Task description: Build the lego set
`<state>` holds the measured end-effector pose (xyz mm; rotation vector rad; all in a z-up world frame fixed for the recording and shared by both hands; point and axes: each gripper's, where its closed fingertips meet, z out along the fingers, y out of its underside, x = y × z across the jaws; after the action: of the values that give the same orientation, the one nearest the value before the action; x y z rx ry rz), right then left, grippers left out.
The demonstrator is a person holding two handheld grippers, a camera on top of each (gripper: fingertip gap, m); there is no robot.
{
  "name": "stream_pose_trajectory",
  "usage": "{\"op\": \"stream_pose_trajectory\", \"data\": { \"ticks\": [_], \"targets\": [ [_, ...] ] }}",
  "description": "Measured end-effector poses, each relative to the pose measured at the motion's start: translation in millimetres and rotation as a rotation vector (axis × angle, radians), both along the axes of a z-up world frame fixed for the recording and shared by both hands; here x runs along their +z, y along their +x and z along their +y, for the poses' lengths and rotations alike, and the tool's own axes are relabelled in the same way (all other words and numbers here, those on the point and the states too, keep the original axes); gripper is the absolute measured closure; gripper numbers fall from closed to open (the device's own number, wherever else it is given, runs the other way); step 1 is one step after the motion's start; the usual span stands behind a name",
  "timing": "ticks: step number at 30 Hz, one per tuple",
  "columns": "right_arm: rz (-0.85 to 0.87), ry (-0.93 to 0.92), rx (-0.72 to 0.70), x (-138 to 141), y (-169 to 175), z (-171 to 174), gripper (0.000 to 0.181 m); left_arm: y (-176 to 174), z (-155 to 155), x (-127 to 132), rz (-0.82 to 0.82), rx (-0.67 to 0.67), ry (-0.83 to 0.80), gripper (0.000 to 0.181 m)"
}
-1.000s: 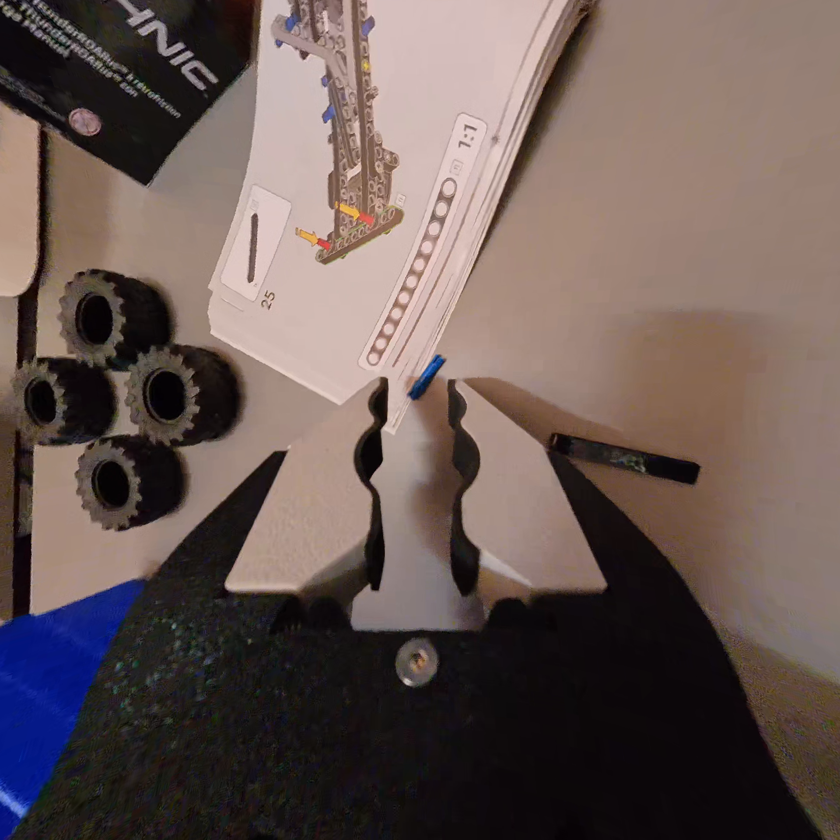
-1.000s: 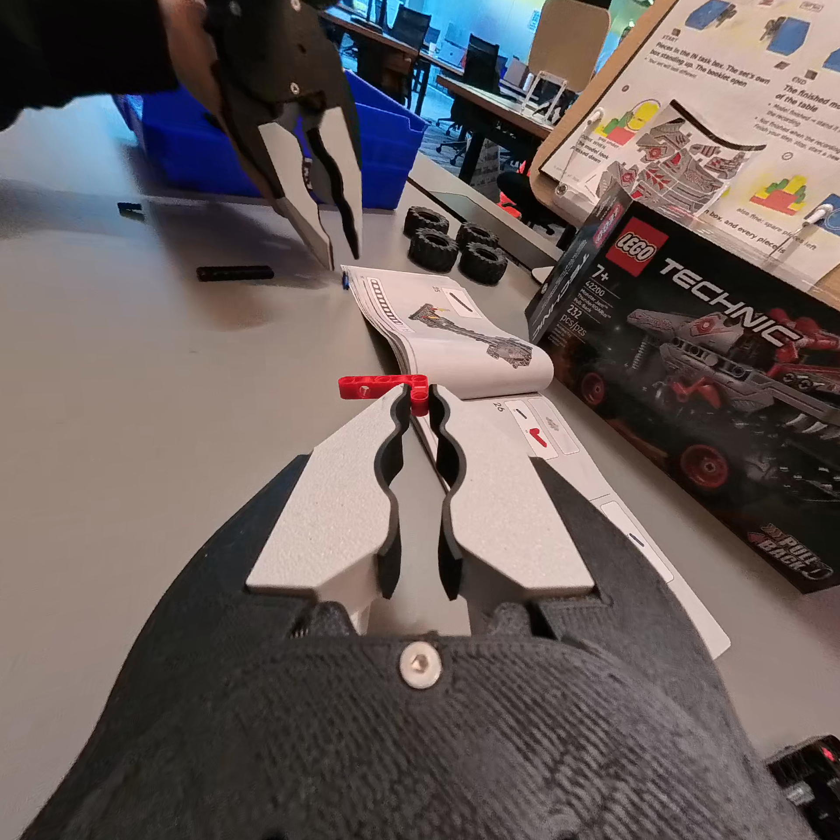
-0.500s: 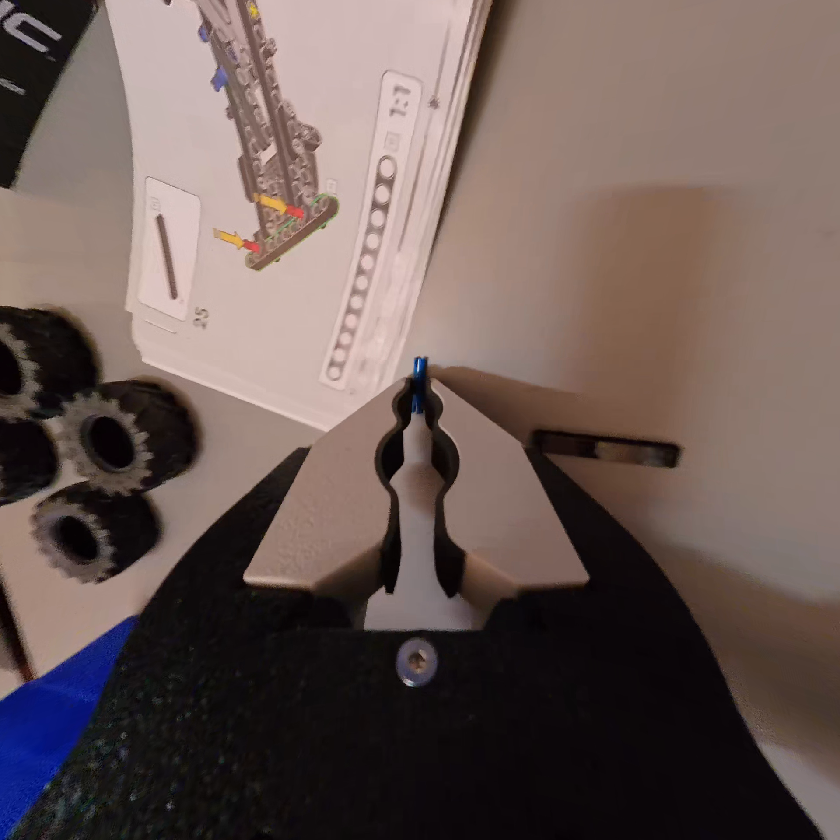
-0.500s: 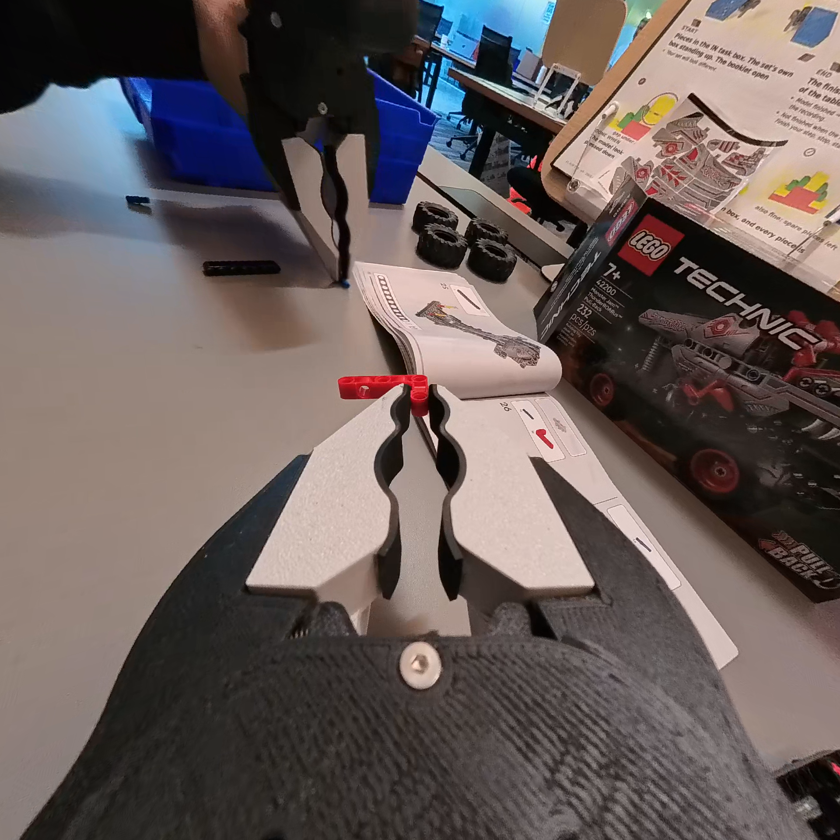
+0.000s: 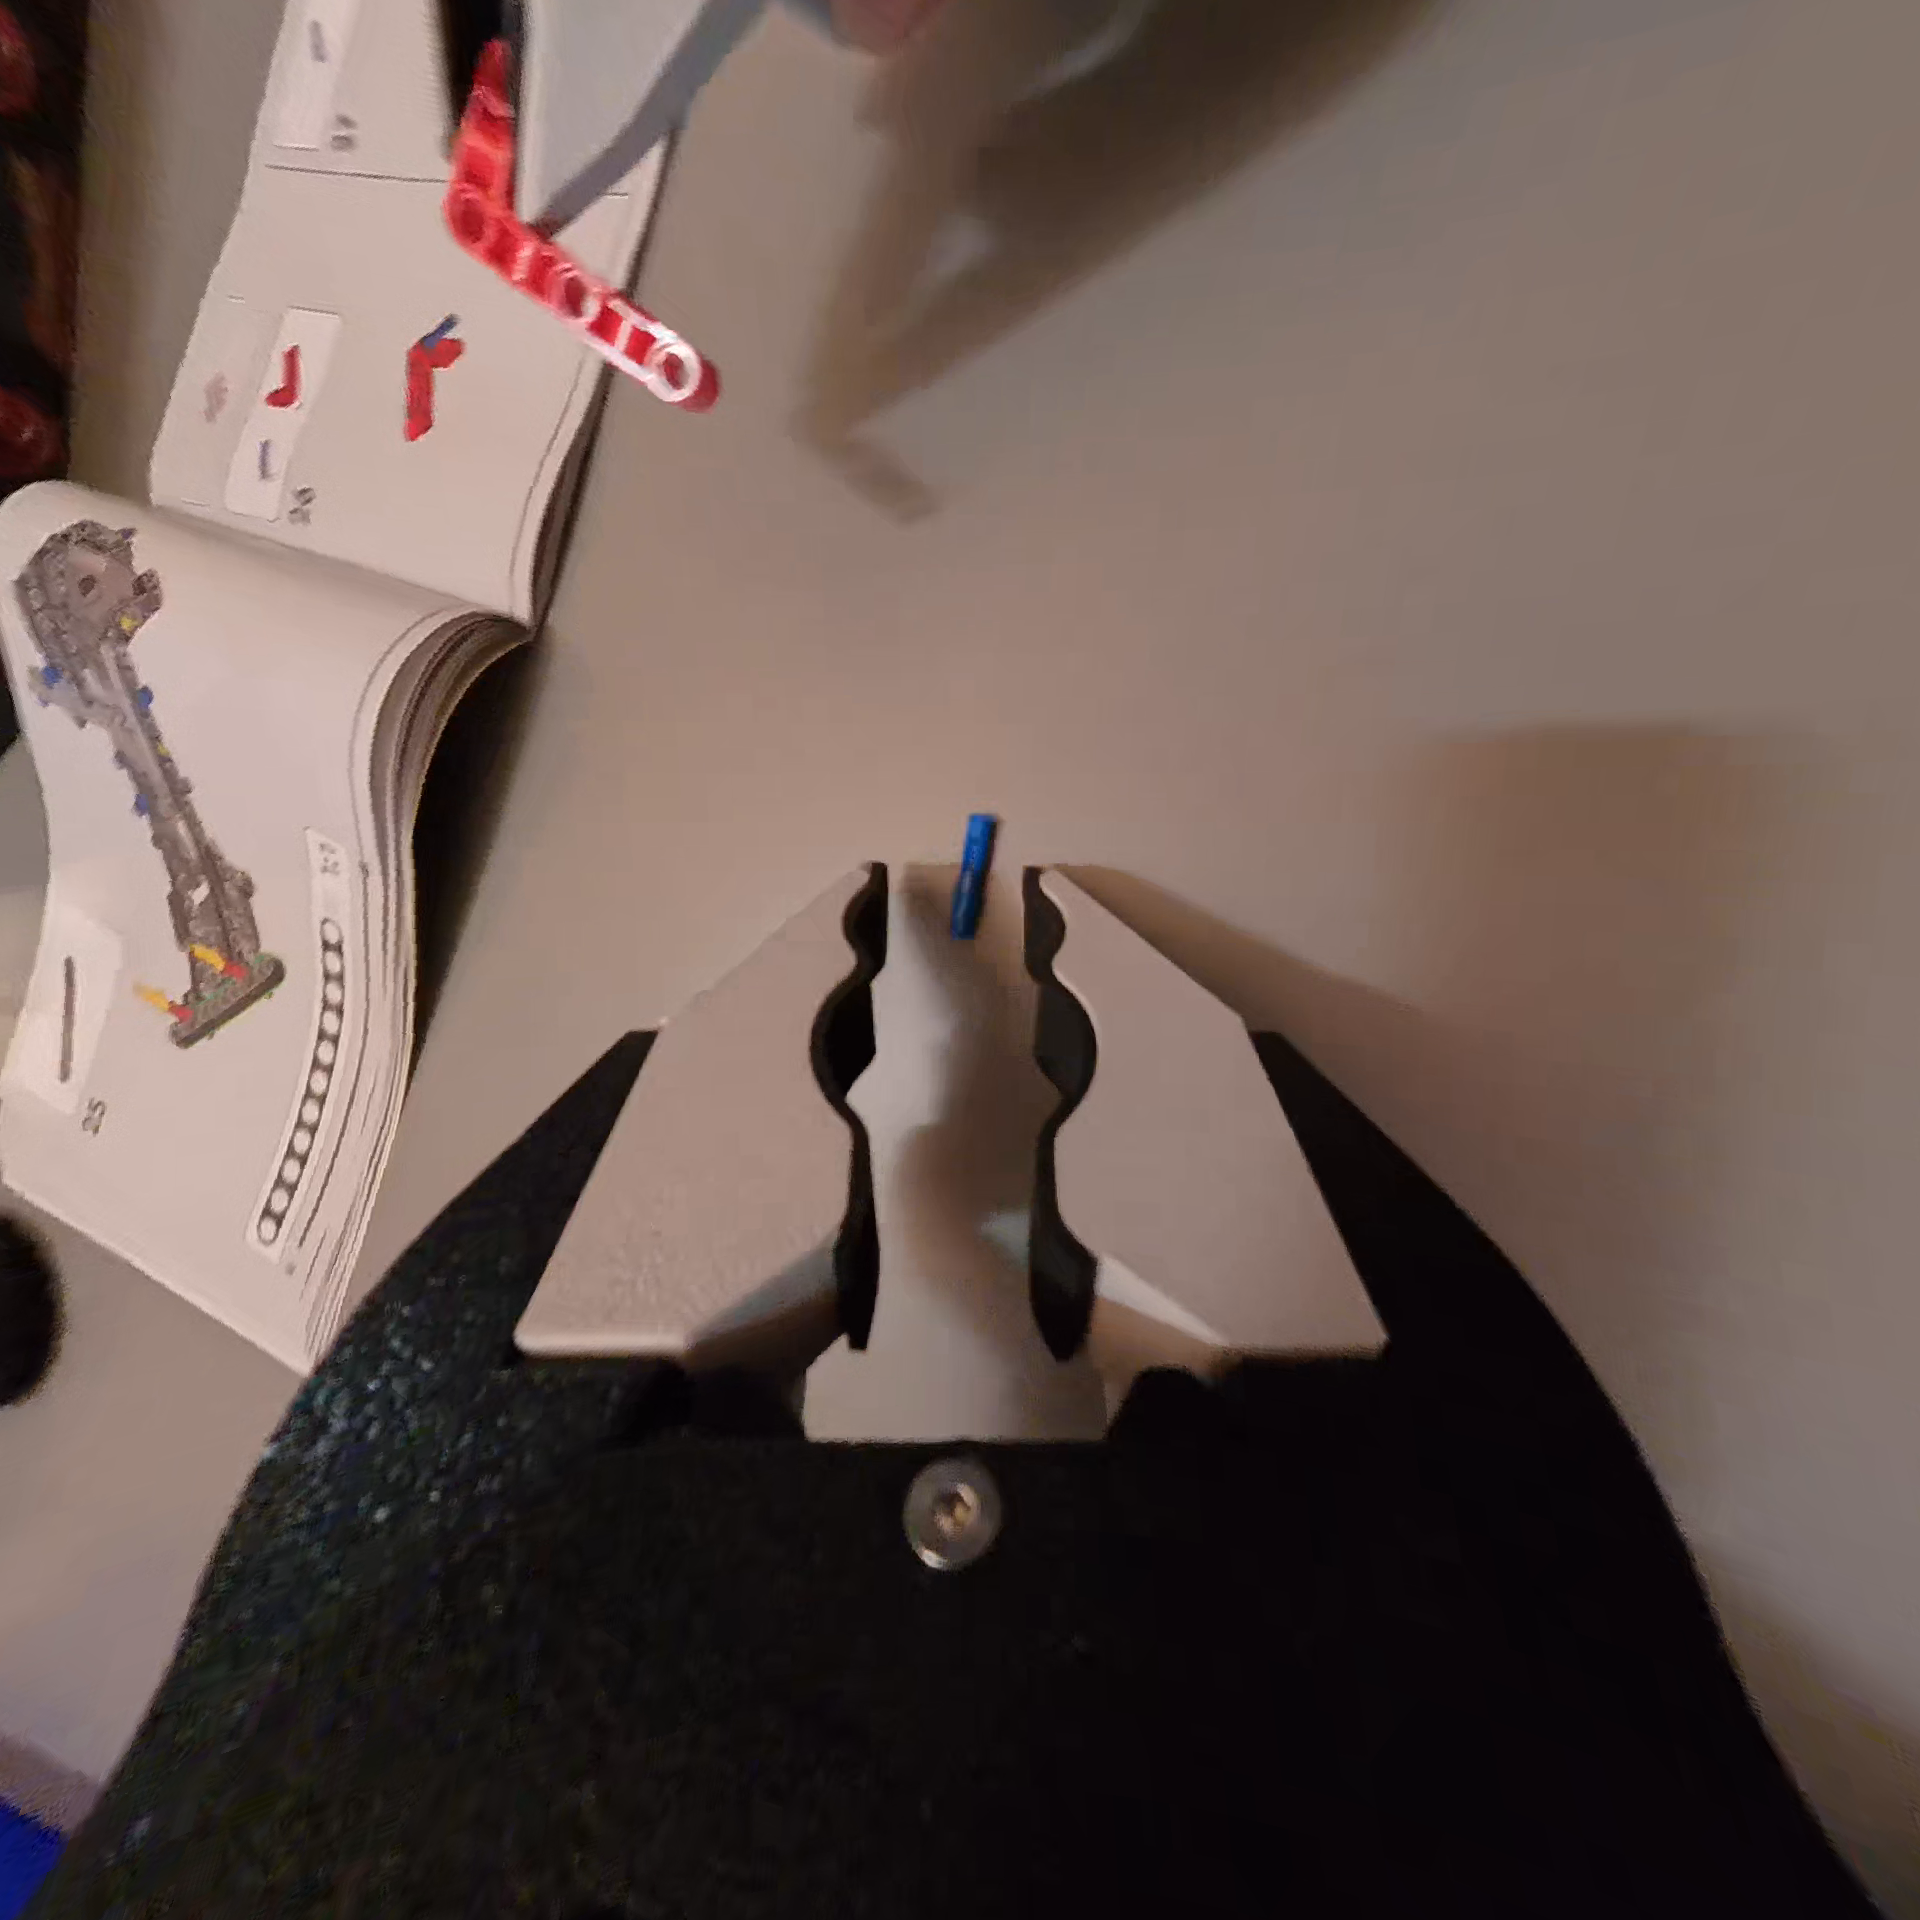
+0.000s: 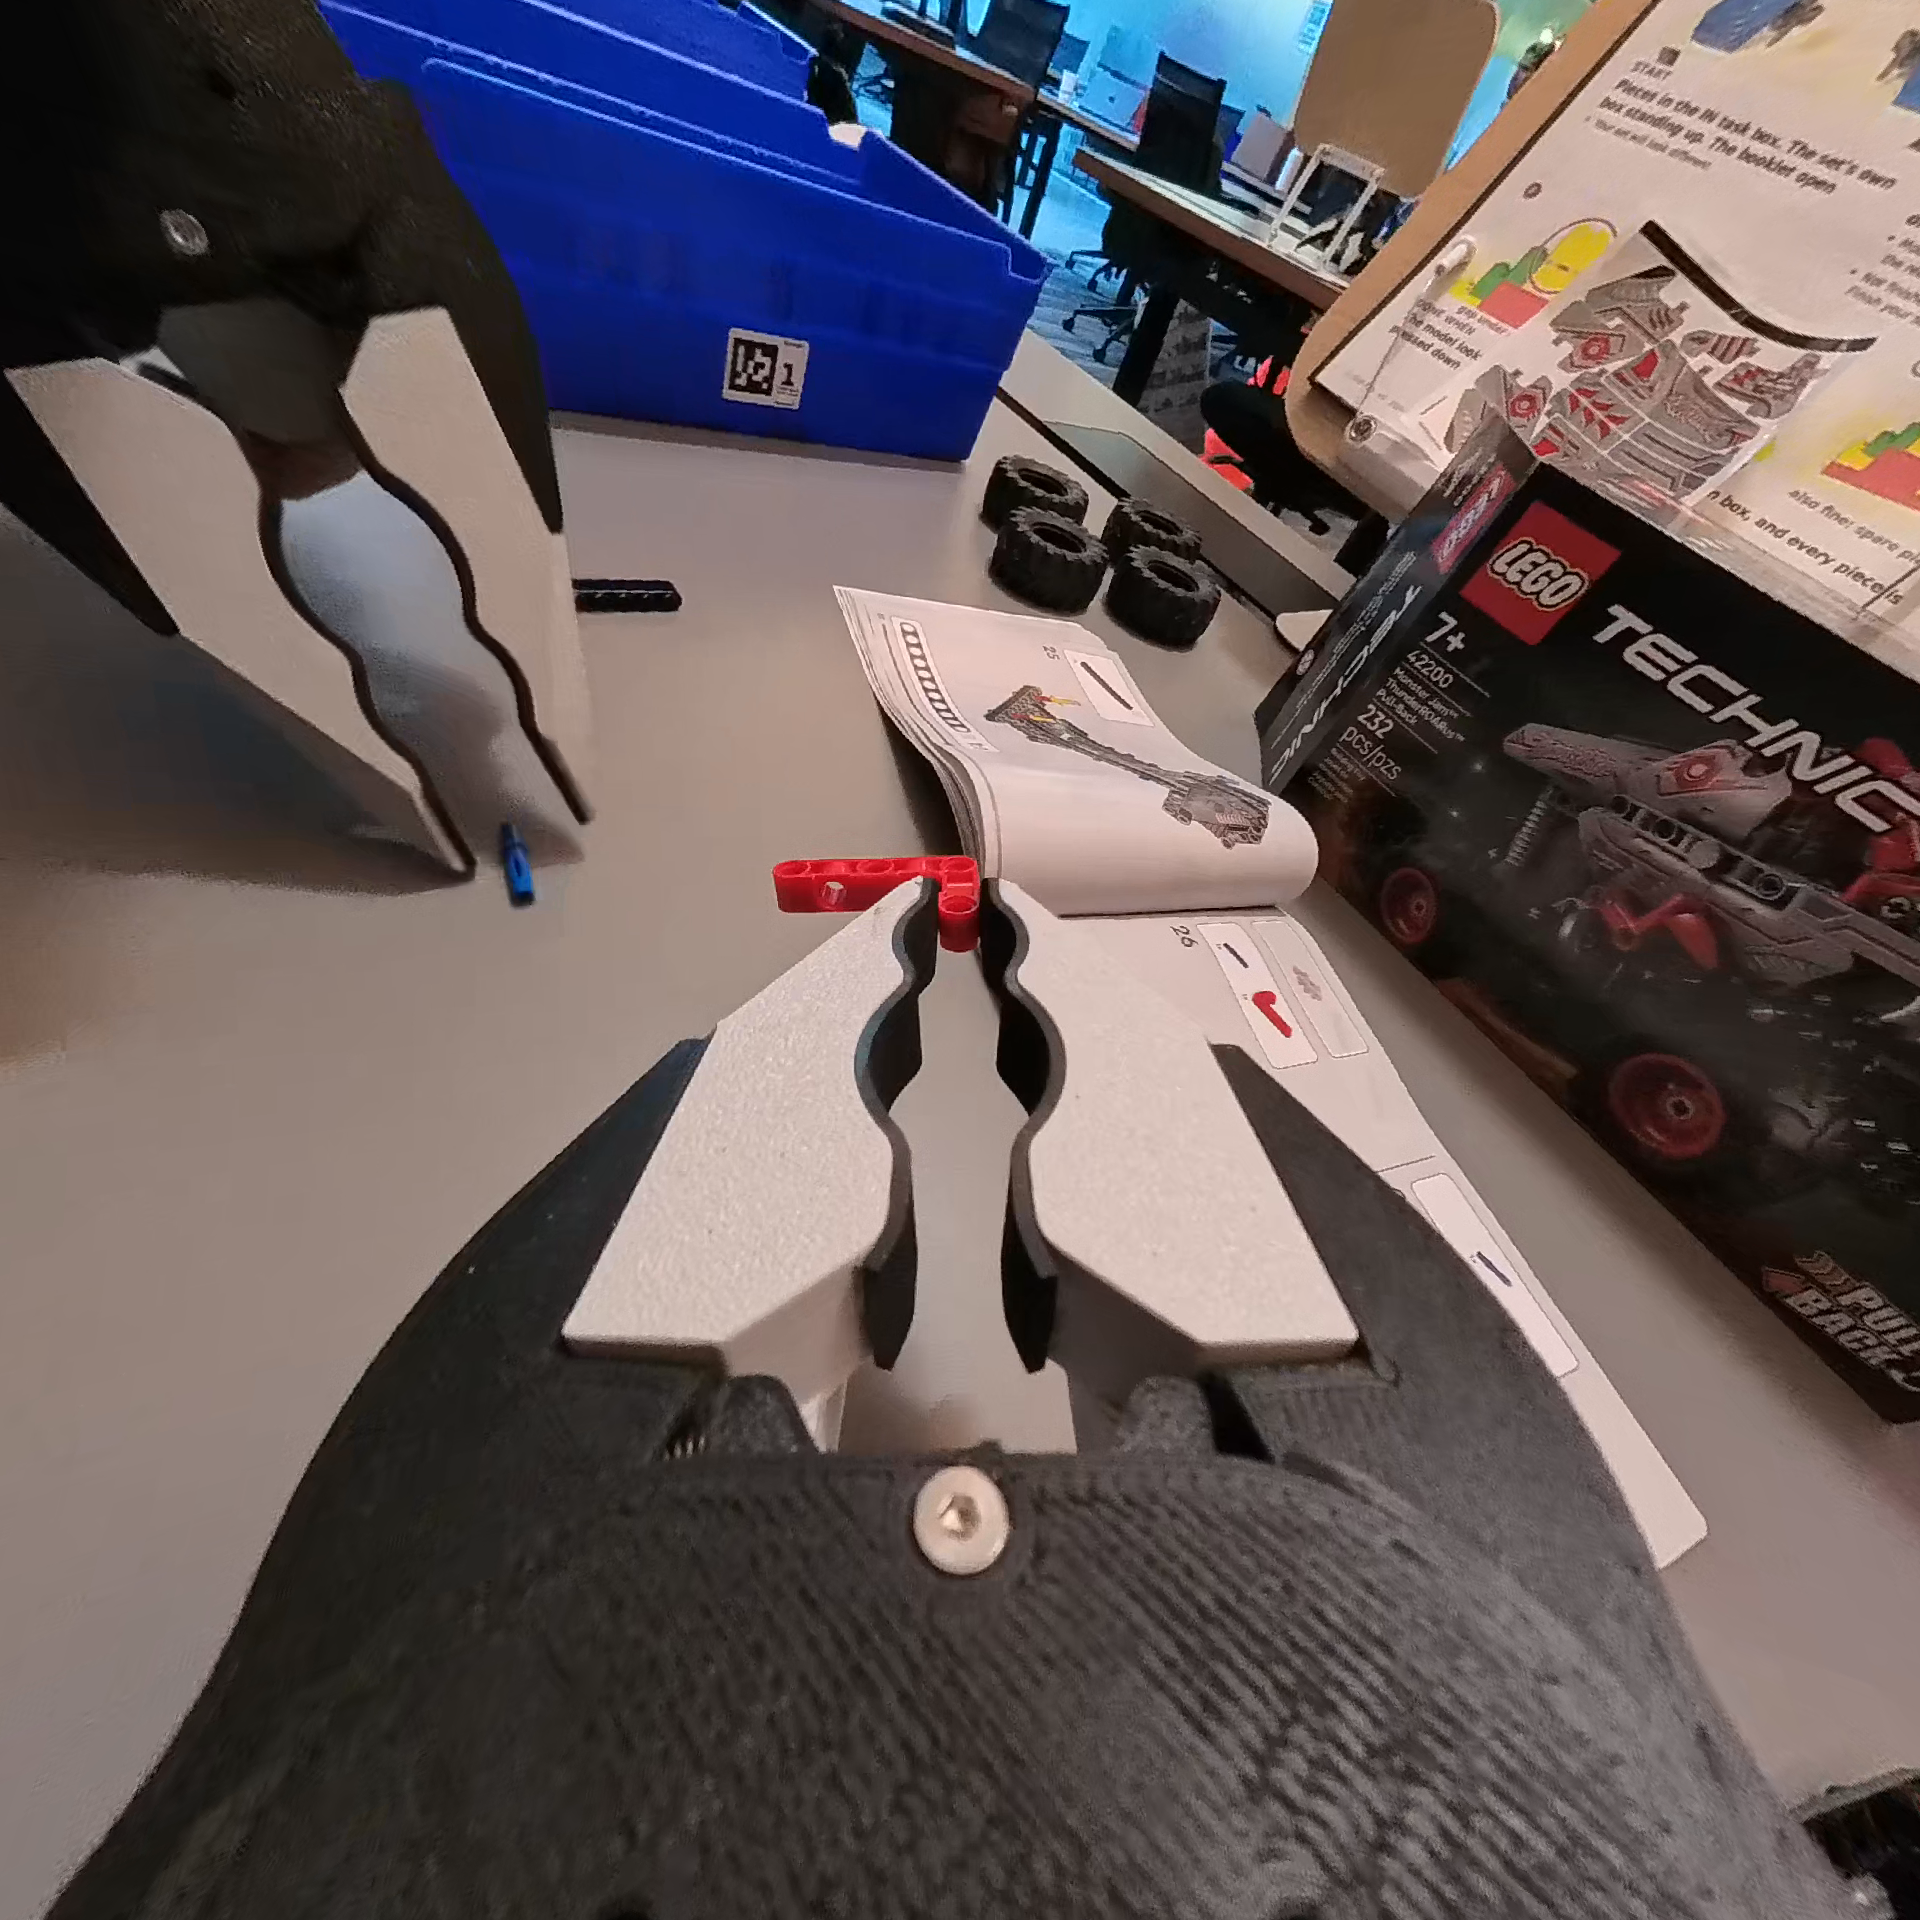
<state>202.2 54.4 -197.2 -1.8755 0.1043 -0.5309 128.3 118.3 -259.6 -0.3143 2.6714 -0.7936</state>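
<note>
My left gripper [image 5: 956, 873] is open, its tips just above the grey table. A small blue pin [image 5: 972, 878] lies on the table between and just ahead of the tips; it also shows in the right wrist view [image 6: 516, 862], with the left gripper [image 6: 520, 842] over it. My right gripper [image 6: 951, 894] is shut on the short arm of a red L-shaped beam [image 6: 868, 883], whose long arm points left. The red beam [image 5: 561, 265] also shows in the left wrist view at upper left, above the open instruction booklet [image 5: 197, 831].
The booklet [image 6: 1091, 758] lies open mid-table. The set's box [image 6: 1621, 873] stands at right, several black tyres [image 6: 1101, 561] behind the booklet, a black beam [image 6: 627, 595] and blue bins [image 6: 727, 239] farther back. A cardboard instruction board [image 6: 1662, 260] leans behind the box. Tip to tip, the grippers are about 12 cm apart.
The left gripper carried the blue pin away from the booklet toward the right gripper, then opened; the pin now lies loose on the table. The right gripper still holds the red beam.
</note>
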Motion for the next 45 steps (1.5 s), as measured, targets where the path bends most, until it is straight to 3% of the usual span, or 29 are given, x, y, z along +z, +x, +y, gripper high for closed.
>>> {"op": "stream_pose_trajectory", "data": {
  "ticks": [6,20,25,34,38,45],
  "targets": [
    [0.001,0.005,0.000,1,0,0,0.175,-10,14,6,0.027,0.156,-0.142,0.164],
    [-0.013,-0.052,-0.001,-7,0,3,0.175,-28,6,-2,0.014,0.248,-0.236,0.166],
    [-0.020,-0.065,0.000,-8,-1,4,0.175,-23,4,8,-0.033,0.243,-0.242,0.165],
    [-0.017,-0.059,0.002,-7,-1,4,0.175,-16,-5,2,-0.063,0.095,0.056,0.165],
    [-0.016,-0.037,0.002,-4,-1,3,0.175,-10,-16,-2,0.006,0.076,0.055,0.168],
    [-0.019,-0.041,0.042,-5,-7,4,0.175,-6,-16,-4,0.149,0.176,-0.034,0.180]
  ]
}}
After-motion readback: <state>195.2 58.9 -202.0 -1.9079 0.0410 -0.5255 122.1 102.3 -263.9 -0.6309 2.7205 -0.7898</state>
